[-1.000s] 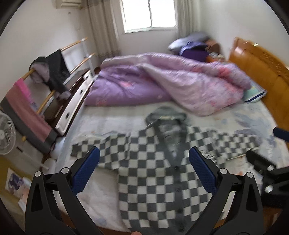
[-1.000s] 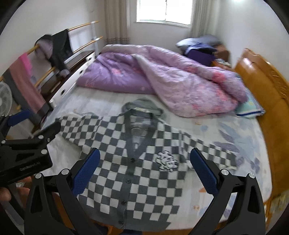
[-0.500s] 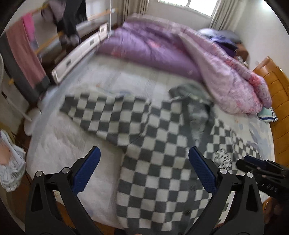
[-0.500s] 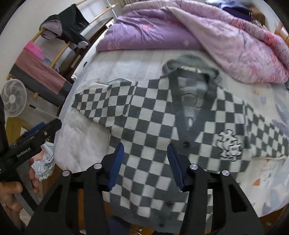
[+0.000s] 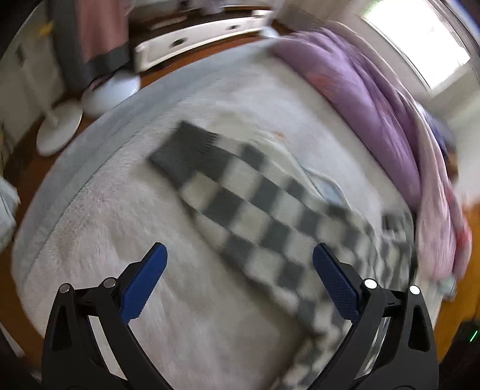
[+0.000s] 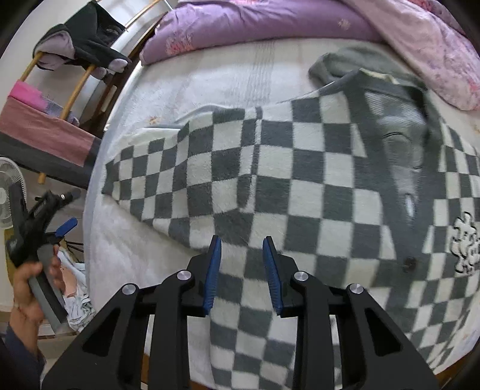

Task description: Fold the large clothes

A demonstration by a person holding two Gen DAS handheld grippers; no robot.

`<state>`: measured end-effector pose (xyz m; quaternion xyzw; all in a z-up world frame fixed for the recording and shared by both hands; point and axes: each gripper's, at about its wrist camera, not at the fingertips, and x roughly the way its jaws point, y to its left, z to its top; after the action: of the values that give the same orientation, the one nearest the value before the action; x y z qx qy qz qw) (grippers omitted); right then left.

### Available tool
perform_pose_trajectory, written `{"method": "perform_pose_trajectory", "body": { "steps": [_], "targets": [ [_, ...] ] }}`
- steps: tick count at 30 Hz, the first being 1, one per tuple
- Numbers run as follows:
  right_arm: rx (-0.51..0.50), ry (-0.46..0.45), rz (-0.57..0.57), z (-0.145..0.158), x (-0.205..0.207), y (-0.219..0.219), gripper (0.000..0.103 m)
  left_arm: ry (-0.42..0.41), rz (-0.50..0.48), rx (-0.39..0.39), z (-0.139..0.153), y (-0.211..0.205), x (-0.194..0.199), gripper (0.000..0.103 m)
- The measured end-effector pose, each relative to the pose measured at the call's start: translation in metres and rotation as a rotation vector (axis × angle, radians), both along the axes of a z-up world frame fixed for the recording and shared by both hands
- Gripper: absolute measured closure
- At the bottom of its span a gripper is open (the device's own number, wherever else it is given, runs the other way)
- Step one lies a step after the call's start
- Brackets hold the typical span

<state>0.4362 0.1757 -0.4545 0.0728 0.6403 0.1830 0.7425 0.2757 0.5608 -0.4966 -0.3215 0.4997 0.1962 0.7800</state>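
A grey-and-white checkered hooded cardigan (image 6: 300,180) lies spread face up on the bed. Its left sleeve (image 5: 240,207) stretches toward the bed's left edge; the left wrist view is blurred. My left gripper (image 5: 240,279) is wide open and empty, hovering above the sleeve near its cuff (image 5: 186,150). It also shows in the right wrist view (image 6: 57,216), held at the bed's left side. My right gripper (image 6: 241,264) has its jaws narrowed but apart, low over the cardigan near the armpit. No cloth sits between the pads (image 6: 213,270).
The white fleece bed cover (image 6: 126,249) surrounds the cardigan. A purple and pink quilt (image 6: 270,27) is heaped at the far side. A rack with hanging clothes (image 6: 81,48) and a white fan (image 5: 60,126) stand left of the bed.
My left gripper has swung left and down over the sleeve. My right gripper has moved lower and closer to the cardigan, and its jaws have narrowed further.
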Motion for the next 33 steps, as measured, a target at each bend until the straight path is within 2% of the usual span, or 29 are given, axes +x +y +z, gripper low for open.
{"method": "perform_pose_trajectory", "body": {
  "steps": [4,7,10,14,17,18,19,20,21,22,25,27,31,33],
  "targets": [
    [-0.001,0.004,0.017,-0.024,0.011,0.021,0.076,-0.004,0.099,-0.045,-0.041,0.059,0.009,0.018],
    [-0.003,0.009,0.022,-0.039,0.016,0.029,0.076,-0.008,0.160,-0.092,-0.070,0.087,0.011,0.020],
    [0.006,0.024,0.004,-0.054,0.023,0.030,0.076,-0.004,0.172,-0.105,-0.090,0.100,0.018,0.021],
    [0.018,0.042,0.005,-0.070,0.028,0.033,0.076,-0.024,0.157,-0.134,-0.103,0.105,0.027,0.039],
    [0.045,0.056,0.009,-0.078,0.031,0.037,0.076,-0.028,0.184,-0.167,-0.112,0.110,0.033,0.041],
    [0.040,0.054,0.011,-0.080,0.032,0.039,0.076,-0.016,0.189,-0.167,-0.115,0.111,0.035,0.049],
    [0.042,0.057,0.011,-0.082,0.033,0.039,0.076,0.010,0.194,-0.149,-0.119,0.112,0.036,0.064],
    [0.053,0.067,0.005,-0.085,0.035,0.040,0.076,0.019,0.207,-0.146,-0.121,0.113,0.035,0.070],
    [0.057,0.067,-0.004,-0.085,0.035,0.040,0.076,0.006,0.228,-0.164,-0.122,0.115,0.031,0.081],
    [0.061,0.067,-0.008,-0.086,0.036,0.040,0.076,-0.009,0.252,-0.188,-0.122,0.116,0.025,0.093],
    [0.076,0.063,-0.017,-0.085,0.039,0.042,0.076,-0.063,0.265,-0.216,-0.114,0.121,0.015,0.093],
    [0.067,0.051,-0.016,-0.084,0.041,0.043,0.078,-0.103,0.243,-0.196,-0.099,0.116,0.010,0.094],
    [0.054,0.065,-0.030,-0.094,0.046,0.041,0.100,-0.225,0.226,-0.159,-0.046,0.101,-0.006,0.094],
    [0.046,0.073,-0.047,-0.101,0.049,0.040,0.102,-0.271,0.192,-0.117,-0.016,0.089,-0.016,0.094]
  ]
}}
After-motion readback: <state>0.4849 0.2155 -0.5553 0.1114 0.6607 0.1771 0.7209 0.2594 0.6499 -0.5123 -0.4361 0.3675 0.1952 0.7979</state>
